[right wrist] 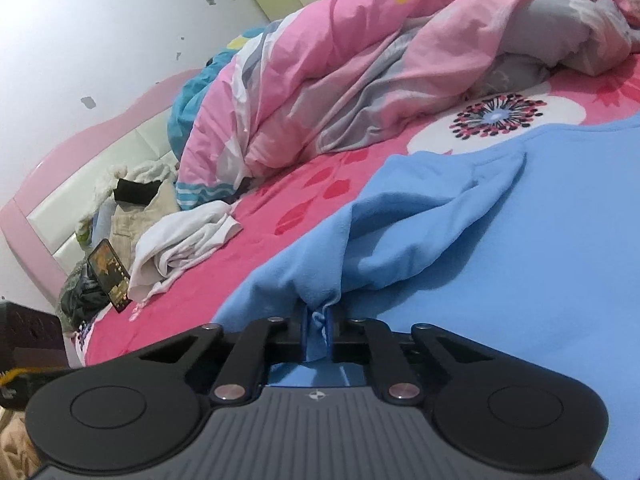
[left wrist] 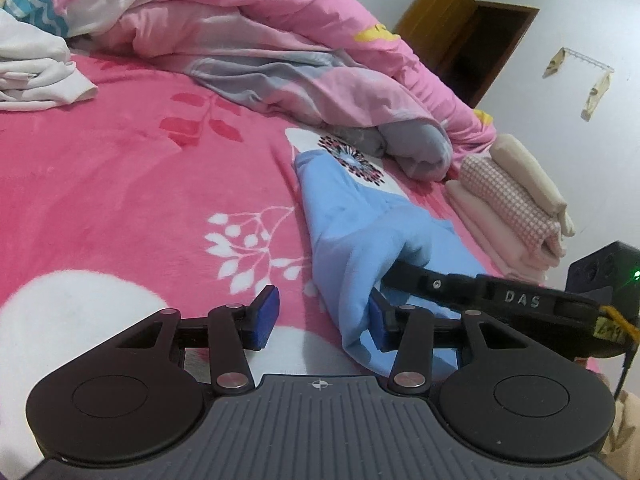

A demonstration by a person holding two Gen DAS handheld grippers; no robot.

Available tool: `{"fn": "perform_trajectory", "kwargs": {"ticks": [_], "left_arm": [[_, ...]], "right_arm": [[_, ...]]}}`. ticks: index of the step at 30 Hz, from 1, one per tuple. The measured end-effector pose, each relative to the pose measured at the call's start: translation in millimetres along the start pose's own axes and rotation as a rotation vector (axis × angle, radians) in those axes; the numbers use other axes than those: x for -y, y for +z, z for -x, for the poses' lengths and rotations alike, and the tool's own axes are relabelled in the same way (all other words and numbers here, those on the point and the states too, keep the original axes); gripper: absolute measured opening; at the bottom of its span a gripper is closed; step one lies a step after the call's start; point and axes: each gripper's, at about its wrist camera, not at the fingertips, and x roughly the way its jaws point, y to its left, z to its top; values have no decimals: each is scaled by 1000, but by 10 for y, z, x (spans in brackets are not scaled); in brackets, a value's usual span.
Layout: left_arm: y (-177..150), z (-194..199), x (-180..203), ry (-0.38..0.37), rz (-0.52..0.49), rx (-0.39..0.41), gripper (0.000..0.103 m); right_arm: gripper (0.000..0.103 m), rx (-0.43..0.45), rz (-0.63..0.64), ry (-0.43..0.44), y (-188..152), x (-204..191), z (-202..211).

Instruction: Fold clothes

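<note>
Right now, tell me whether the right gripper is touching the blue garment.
Touching. The right wrist view shows the right gripper with its jaws shut on a bunched fold of the blue garment.

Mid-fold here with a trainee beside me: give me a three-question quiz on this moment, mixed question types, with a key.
1. True or false: the right gripper has its jaws closed on a bunch of the light blue fleece garment.
2. Multiple choice: where is the stack of folded pink and beige clothes in the left wrist view? A) right of the blue garment B) left of it C) under the crumpled white garment
3. Fill in: the left gripper has its jaws ____, with the blue fabric edge against one pad only.

Key: 1 true; 2 A; 3 open.
</note>
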Motion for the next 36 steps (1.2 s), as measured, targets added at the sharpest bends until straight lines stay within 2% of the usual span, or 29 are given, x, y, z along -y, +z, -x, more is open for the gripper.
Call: {"fn": "perform_trajectory", "kwargs": {"ticks": [6,10,13,20,30,31,36], "left_arm": [[-11,68,43,-6,-51,44,47],[-11,181,233,-13,-164,105,53],[-21,218,359,-15,-232,122,55],[-91,122,442,12,-279,66,55],[-154,8,448,86,-331,35,55],[-153,-3,445,95,-329,33,55],[-114,-33,415,126,-292,35,55]], "right_arm": [[6,29,-73,34,66,-63,160],[5,56,-137,65,145,-60,247],[5,52,-196,101,205,-29,230],[5,-16,-286,144,334,25,-10],[8,-125,-495,174,383,258,-429],[9,-128,-512,180,371,286,-439],[29,-119,-565,196,321,403,-371]]}}
